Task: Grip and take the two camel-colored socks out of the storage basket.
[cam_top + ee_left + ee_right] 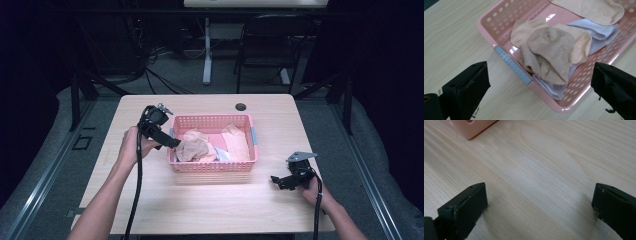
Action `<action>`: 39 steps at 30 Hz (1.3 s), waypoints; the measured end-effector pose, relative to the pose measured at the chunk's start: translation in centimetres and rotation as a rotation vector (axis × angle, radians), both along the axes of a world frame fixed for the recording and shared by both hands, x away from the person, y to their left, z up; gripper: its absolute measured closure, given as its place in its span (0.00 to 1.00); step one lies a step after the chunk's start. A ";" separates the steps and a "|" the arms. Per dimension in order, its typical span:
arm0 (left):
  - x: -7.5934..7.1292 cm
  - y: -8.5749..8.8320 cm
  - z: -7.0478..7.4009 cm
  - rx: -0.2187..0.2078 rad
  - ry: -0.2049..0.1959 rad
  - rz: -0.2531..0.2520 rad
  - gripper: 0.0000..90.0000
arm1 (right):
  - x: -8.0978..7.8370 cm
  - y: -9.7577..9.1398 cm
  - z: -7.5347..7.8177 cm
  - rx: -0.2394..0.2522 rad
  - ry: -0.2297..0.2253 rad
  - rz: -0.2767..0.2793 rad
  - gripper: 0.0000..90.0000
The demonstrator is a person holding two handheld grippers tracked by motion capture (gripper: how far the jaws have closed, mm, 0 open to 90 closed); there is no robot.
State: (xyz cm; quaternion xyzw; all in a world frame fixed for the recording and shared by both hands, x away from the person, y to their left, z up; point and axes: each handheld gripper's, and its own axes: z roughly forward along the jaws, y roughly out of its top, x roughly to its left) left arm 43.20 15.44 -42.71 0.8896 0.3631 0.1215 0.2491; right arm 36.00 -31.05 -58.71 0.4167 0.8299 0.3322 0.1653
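Socks (pixel 554 50) — beige, tan and white — lie heaped in a pink basket (pixel 212 167) at the middle of the wooden worktop (pixel 200 200). Left gripper (pixel 167 140) hovers at the basket's left rim, jaws wide apart. Right gripper (pixel 280 181) rests on the worktop near the basket's right corner, jaws also apart.

basket (pixel 499 40): glossy perforated plastic | socks (pixel 551 50): soft matt cloth | table (pixel 549 170): smooth wood-grain
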 end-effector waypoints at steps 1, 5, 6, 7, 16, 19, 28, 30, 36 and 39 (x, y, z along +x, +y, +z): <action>0.2 -0.6 -0.3 0.010 0.010 -0.008 0.03 | 0.0 0.0 0.0 0.000 0.000 0.000 0.00; 0.6 -1.5 -1.0 0.021 0.033 -0.023 0.06 | 0.0 0.0 0.0 0.000 0.000 0.000 0.00; 0.6 -1.8 -1.2 0.022 0.042 -0.028 0.06 | 0.0 0.0 0.0 0.000 0.000 0.000 0.00; 0.7 -2.2 -1.4 0.026 0.047 -0.034 0.08 | 0.0 0.0 0.0 0.000 0.000 0.000 0.00; 1.4 -5.0 -3.2 0.070 0.106 -0.077 0.26 | 0.0 0.0 0.0 0.000 0.000 0.000 0.00; 1.7 -5.8 -4.0 0.087 0.129 -0.085 0.32 | 0.0 0.0 0.0 0.000 0.000 0.001 0.00; 2.9 -7.1 -6.1 0.151 0.183 -0.094 0.42 | 0.0 0.0 0.0 0.000 0.000 0.003 0.00; 3.2 -7.2 -6.6 0.163 0.192 -0.089 0.46 | 0.0 0.0 0.0 -0.001 0.001 0.003 0.00; 3.6 -7.0 -7.3 0.165 0.204 -0.066 0.70 | 0.0 0.0 0.0 -0.001 0.001 0.004 0.00; 3.6 -6.7 -7.4 0.169 0.214 -0.075 0.85 | 0.0 0.0 0.0 -0.004 0.002 0.006 0.00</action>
